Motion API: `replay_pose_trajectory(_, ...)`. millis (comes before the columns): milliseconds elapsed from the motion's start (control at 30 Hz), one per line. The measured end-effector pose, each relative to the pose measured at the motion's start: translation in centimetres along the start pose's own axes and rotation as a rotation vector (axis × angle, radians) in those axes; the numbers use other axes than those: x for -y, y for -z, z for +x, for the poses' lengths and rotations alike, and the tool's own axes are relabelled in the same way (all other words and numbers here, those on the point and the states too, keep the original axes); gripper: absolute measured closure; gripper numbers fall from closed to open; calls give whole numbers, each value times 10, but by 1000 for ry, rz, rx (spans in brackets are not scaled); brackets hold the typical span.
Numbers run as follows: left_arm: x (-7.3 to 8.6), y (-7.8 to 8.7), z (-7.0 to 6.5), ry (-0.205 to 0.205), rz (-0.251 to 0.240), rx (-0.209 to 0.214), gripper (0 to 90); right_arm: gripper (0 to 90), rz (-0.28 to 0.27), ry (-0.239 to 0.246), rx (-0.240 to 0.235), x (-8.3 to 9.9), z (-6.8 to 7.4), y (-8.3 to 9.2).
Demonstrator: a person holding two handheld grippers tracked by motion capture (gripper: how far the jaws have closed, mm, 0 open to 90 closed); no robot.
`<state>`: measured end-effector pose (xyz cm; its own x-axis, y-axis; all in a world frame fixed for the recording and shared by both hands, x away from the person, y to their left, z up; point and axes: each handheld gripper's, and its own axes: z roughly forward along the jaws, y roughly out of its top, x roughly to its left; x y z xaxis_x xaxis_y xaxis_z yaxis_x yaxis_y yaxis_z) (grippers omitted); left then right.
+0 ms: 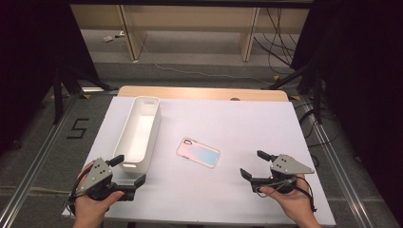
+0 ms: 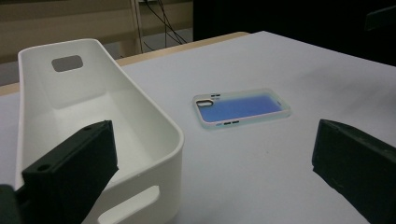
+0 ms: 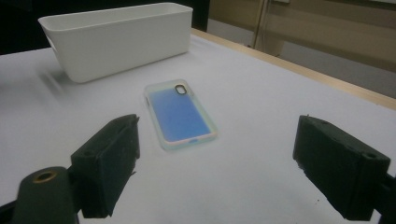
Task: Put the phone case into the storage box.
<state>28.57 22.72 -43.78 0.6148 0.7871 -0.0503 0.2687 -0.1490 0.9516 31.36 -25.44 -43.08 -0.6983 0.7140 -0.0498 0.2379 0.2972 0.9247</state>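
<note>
Nothing is held: both the left gripper [image 1: 129, 170] and right gripper [image 1: 254, 165] wait with jaws spread, probably before taking the case [image 1: 198, 152] toward the bin [image 1: 153, 124] at 10 o'clock

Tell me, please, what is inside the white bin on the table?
The white bin holds nothing in the part that shows: its bare floor and a handle slot at the far end. The left gripper, open, covers its near end, so that corner is hidden.
</note>
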Motion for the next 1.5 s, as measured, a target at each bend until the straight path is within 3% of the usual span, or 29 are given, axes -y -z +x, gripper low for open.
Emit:
replay_pose_trajectory(167, 0, 1, 0, 3, -3, -5, 0, 181, -25, -2, -8, 1, 0, -3)
replay_pose_trajectory(233, 0, 1, 0, 6, -3, -6, 0, 197, -19, 16, 12, 2, -1, -4)
replay_pose_trajectory(267, 0, 1, 0, 4, -4, -7, 0, 217, 20, 11, 8, 1, -1, -2)
replay_pose_trajectory(400, 0, 3, 0, 4, -8, -6, 0, 237, 16, 41, 21, -2, -3, -6)
replay_pose_trajectory(567, 1, 4, 0, 6, -15, 0, 0, 255, 55, 58, 14, -8, -4, -13)
replay_pose_trajectory(767, 1, 8, 0, 8, -22, -9, 0, 239, 14, 46, 5, -13, -5, -15)
replay_pose_trajectory(867, 1, 7, 1, 3, -19, -11, 0, 222, -27, 50, 27, -15, -6, -14)
replay_pose_trajectory(1067, 1, 6, 0, 6, -15, -15, 0, 177, -33, 41, 32, -20, -8, -13)
replay_pose_trajectory(1333, 1, 7, 0, 4, -16, -14, 0, 171, 32, 70, 38, -44, -17, -24)
replay_pose_trajectory(1500, 1, 7, 1, 5, -22, -6, 0, 162, 17, 76, 37, -57, -22, -36)
